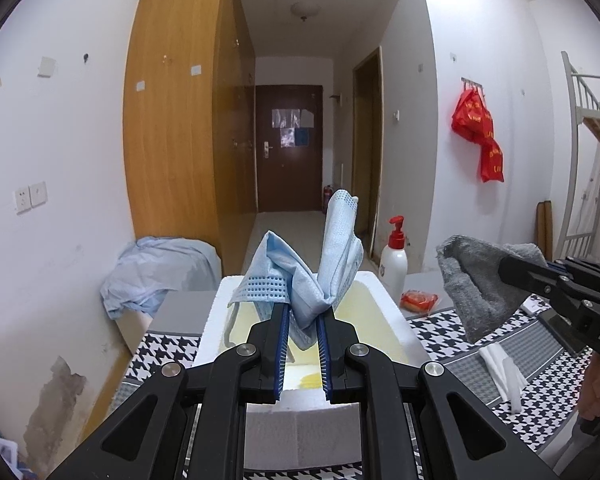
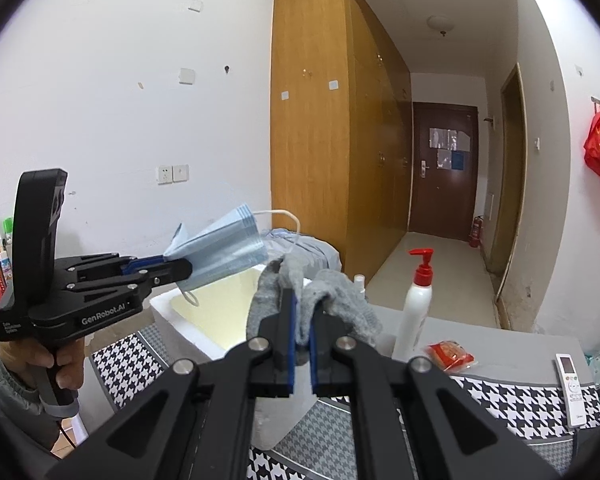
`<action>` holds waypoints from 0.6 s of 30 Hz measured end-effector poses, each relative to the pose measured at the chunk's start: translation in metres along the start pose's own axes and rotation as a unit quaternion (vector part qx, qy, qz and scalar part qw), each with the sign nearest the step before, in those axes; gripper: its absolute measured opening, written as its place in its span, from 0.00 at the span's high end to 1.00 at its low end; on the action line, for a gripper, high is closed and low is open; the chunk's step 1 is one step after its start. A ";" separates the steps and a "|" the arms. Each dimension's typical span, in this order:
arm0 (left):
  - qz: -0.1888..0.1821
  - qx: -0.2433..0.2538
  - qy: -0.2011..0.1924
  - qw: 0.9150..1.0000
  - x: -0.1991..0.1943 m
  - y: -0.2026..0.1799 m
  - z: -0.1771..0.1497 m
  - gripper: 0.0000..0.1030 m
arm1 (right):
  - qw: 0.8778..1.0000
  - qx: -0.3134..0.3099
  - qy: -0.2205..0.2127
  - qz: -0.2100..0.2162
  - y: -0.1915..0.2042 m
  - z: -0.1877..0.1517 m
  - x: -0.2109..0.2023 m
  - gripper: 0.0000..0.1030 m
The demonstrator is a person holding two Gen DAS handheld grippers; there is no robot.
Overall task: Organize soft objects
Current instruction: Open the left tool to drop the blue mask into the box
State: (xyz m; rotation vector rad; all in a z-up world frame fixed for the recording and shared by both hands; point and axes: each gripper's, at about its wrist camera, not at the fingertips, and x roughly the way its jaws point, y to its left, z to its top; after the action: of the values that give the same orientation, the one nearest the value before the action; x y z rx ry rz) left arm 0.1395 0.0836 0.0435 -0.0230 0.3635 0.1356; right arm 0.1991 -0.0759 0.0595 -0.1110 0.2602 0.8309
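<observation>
face mask (image 1: 300, 280) clamped in left gripper (image 1: 303, 320)

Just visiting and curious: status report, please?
Left gripper shut on mask. Right gripper shut on grey cloth. Both above foam box. Nothing in the way.

Dorm rm, bunk bed (image 1: 592, 100), wood wardrobe (image 1: 180, 112), entry door (image 1: 290, 148) down hall

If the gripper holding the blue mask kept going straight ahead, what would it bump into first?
Probably the white foam box. The left gripper, shut on the blue mask, points slightly down over the box's open inside, so its far wall looks first, though depth is unclear.
</observation>
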 end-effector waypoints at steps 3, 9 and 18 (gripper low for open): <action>0.000 0.001 0.005 1.000 0.007 -0.001 0.002 0.86 | 1.000 0.002 0.001 -0.002 -0.001 0.000 0.002 0.93; 0.002 -0.003 0.025 1.000 0.026 0.001 -0.001 0.86 | 1.000 0.008 0.005 -0.010 -0.005 0.000 0.005 0.93; 0.003 -0.013 0.031 0.999 0.032 0.006 -0.004 0.33 | 1.000 0.010 0.013 -0.017 -0.002 0.002 0.010 0.93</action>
State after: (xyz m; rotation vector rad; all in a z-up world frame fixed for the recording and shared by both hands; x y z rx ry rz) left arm 0.1666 0.0936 0.0284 -0.0519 0.4237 0.1463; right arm 0.2077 -0.0699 0.0585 -0.1070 0.2905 0.7928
